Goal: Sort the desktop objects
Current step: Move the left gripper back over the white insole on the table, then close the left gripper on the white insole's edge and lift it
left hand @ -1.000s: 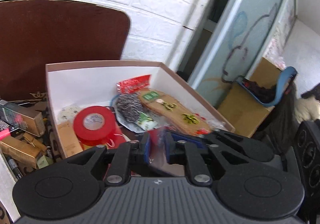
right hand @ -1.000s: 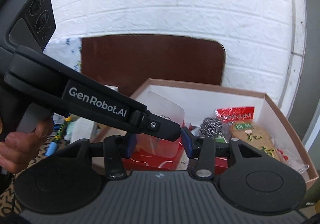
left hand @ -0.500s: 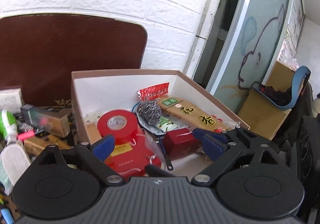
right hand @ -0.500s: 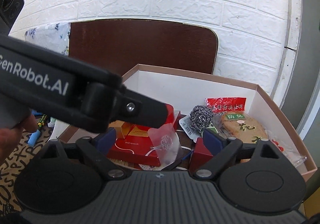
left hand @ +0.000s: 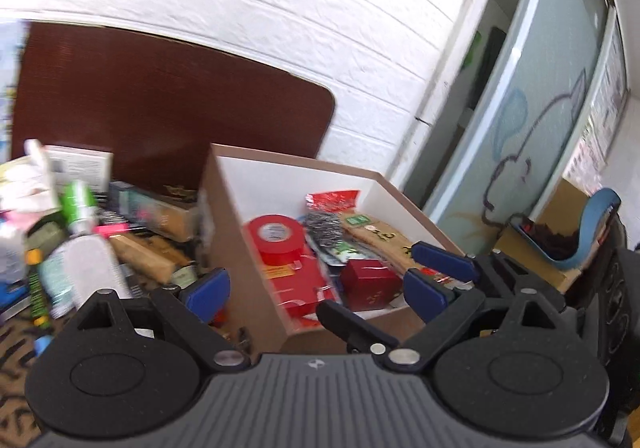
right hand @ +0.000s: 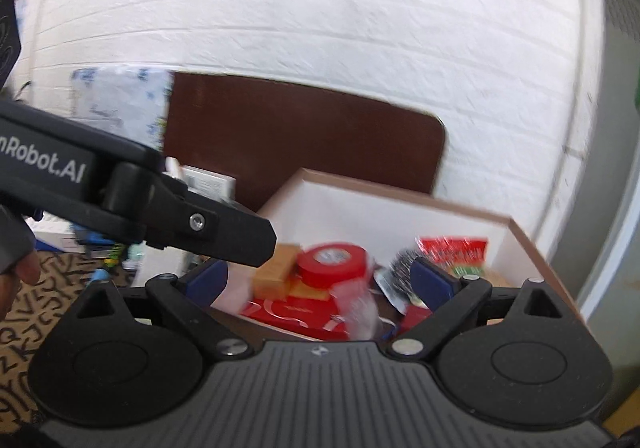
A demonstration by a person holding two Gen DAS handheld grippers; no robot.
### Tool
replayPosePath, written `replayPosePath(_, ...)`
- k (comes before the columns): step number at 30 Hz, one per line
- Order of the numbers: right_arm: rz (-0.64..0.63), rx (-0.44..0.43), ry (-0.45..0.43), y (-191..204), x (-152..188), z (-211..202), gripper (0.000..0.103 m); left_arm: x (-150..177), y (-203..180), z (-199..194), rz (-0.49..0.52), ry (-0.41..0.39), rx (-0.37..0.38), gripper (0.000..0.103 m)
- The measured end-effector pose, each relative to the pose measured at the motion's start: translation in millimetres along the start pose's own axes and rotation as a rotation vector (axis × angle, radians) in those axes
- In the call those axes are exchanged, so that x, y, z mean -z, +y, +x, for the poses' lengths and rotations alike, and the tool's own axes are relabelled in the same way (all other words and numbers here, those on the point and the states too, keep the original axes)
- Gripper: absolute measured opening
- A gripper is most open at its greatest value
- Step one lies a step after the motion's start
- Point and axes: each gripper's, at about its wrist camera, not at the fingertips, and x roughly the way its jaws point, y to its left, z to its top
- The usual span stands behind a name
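Cardboard, brown outside and white inside, makes up the open box (left hand: pixel 224 216) that stands on the desk and holds the sorted things: a red tape roll (left hand: pixel 276 238), a steel scouring ball (left hand: pixel 322 222), a red snack packet (left hand: pixel 332 198), a small dark red box (left hand: pixel 368 282) and flat red packaging (left hand: pixel 298 284) along the bottom. The left gripper (left hand: pixel 316 284) hangs near the box's front corner with its blue-padded fingers (left hand: pixel 208 288) spread wide and nothing between them. The right gripper (right hand: pixel 320 280) faces the same box, and its jaws have just been opening; they too are wide apart and hold nothing, while a clear plastic bag (right hand: pixel 360 308) shows blurred over the red packaging just beyond them. To the left of the box, clutter lies on the desk, among it a white spray bottle with a green top (left hand: pixel 86 244). Both views are motion-blurred.
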Motion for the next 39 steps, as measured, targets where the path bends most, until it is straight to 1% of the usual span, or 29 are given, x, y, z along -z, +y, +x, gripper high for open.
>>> replayPosePath(4,-0.087,-0.056,-0.031,34,-3,-11,0.096,18,15,-31,-0.029,-0.035,-0.088,0.096)
replayPosePath(7,-0.156,-0.117,-0.027,62,2,-14,0.096,34,31,-46,-0.067,-0.034,-0.153,0.096)
replayPosePath(11,-0.216,-0.201,0.016,99,13,-11,0.096,53,54,-51,-0.100,0.001,-0.256,0.096)
replayPosePath(15,-0.254,-0.290,0.071,131,27,-10,0.095,65,77,-50,-0.157,0.039,-0.299,0.095)
replayPosePath(19,-0.254,-0.305,0.136,149,39,3,0.094,70,86,-49,-0.172,0.045,-0.299,0.094)
replayPosePath(25,-0.182,-0.291,0.215,147,48,20,0.094,70,88,-37,-0.144,0.048,-0.267,0.094)
replayPosePath(30,-0.145,-0.277,0.257,146,57,31,0.094,64,97,-17,-0.121,0.060,-0.262,0.092)
replayPosePath(32,-0.124,-0.275,0.273,147,59,37,0.094,60,101,-8,-0.115,0.063,-0.259,0.089)
replayPosePath(37,-0.090,-0.264,0.290,143,62,49,0.094,49,112,16,-0.139,0.076,-0.223,0.088)
replayPosePath(39,-0.073,-0.261,0.300,141,62,54,0.094,46,117,26,-0.153,0.085,-0.222,0.087)
